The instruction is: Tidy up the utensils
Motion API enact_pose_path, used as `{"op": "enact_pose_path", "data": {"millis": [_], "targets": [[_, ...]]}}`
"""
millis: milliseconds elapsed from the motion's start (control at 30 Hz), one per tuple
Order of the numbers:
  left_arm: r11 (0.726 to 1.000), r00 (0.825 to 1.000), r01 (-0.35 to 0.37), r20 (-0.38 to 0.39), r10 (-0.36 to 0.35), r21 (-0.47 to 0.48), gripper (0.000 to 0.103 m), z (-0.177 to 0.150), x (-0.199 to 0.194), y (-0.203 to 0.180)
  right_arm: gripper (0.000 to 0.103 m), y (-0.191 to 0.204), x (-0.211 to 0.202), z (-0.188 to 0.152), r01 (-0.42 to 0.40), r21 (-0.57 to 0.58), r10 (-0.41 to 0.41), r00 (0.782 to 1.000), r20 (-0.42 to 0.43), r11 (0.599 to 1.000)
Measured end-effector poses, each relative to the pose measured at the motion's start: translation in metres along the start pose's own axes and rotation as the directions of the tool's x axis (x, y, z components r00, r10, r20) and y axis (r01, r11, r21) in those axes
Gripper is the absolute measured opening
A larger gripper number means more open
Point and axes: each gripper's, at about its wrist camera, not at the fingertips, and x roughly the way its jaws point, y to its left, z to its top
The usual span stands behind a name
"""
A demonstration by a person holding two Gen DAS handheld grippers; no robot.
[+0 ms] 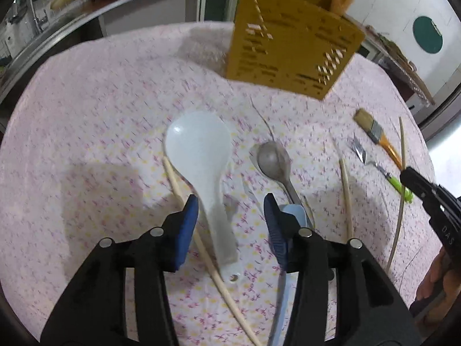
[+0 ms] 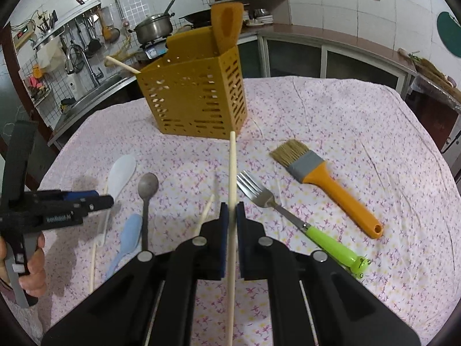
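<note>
My left gripper (image 1: pixel 230 210) hangs open over the pink flowered tablecloth (image 1: pixel 86 115). The handle of a white rice paddle (image 1: pixel 198 150) lies between its blue pads, untouched. A wooden chopstick (image 1: pixel 184 199) runs under the left pad. A metal spoon (image 1: pixel 272 158) and a light blue spoon (image 1: pixel 294 210) lie by the right pad. My right gripper (image 2: pixel 232 210) is shut on a second wooden chopstick (image 2: pixel 232 167), which points toward the yellow slotted utensil holder (image 2: pixel 196 98). The holder has a wooden spatula (image 2: pixel 227 26) and a chopstick (image 2: pixel 121 65) standing in it.
A green-handled fork (image 2: pixel 259 193) and an orange-handled brush (image 2: pixel 317 173) lie right of the held chopstick. Another chopstick (image 1: pixel 347 199) lies on the cloth between the spoons and the fork. A kitchen counter with a sink and a pot runs behind the table.
</note>
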Motion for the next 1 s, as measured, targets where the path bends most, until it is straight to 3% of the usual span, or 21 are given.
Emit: {"op": "enact_pose_path", "data": {"millis": [133, 267, 367, 467, 800, 1000], "targets": [[0.995, 0.998, -0.063, -0.003, 0.063, 0.072, 0.045, -0.012, 0.002, -0.020, 0.006, -0.007, 0.002, 0.001, 0.010, 0.002, -0.010, 1.000, -0.005, 1.000], [0.995, 0.995, -0.094, -0.040, 0.095, 0.027, 0.045, -0.005, 0.014, -0.011, 0.006, -0.014, 0.004, 0.003, 0.012, 0.024, -0.011, 1.000, -0.013, 1.000], [0.995, 0.992, -0.097, -0.085, 0.097, -0.003, 0.045, 0.002, 0.029, -0.002, 0.006, -0.013, 0.005, 0.001, 0.013, 0.015, -0.013, 1.000, -0.018, 1.000], [0.994, 0.990, -0.113, -0.084, 0.112, 0.000, 0.044, 0.008, 0.033, -0.003, 0.006, -0.013, 0.005, 0.000, 0.012, 0.019, -0.011, 1.000, -0.021, 1.000], [0.996, 0.982, -0.085, -0.167, 0.083, -0.003, 0.044, 0.050, 0.051, 0.002, 0.006, -0.020, 0.008, 0.001, 0.019, 0.023, -0.018, 0.999, -0.030, 1.000], [0.995, 0.982, -0.102, -0.163, 0.100, -0.004, 0.029, 0.066, 0.059, 0.008, 0.006, -0.023, 0.012, 0.000, 0.022, 0.024, -0.021, 0.999, -0.037, 0.999]]}}
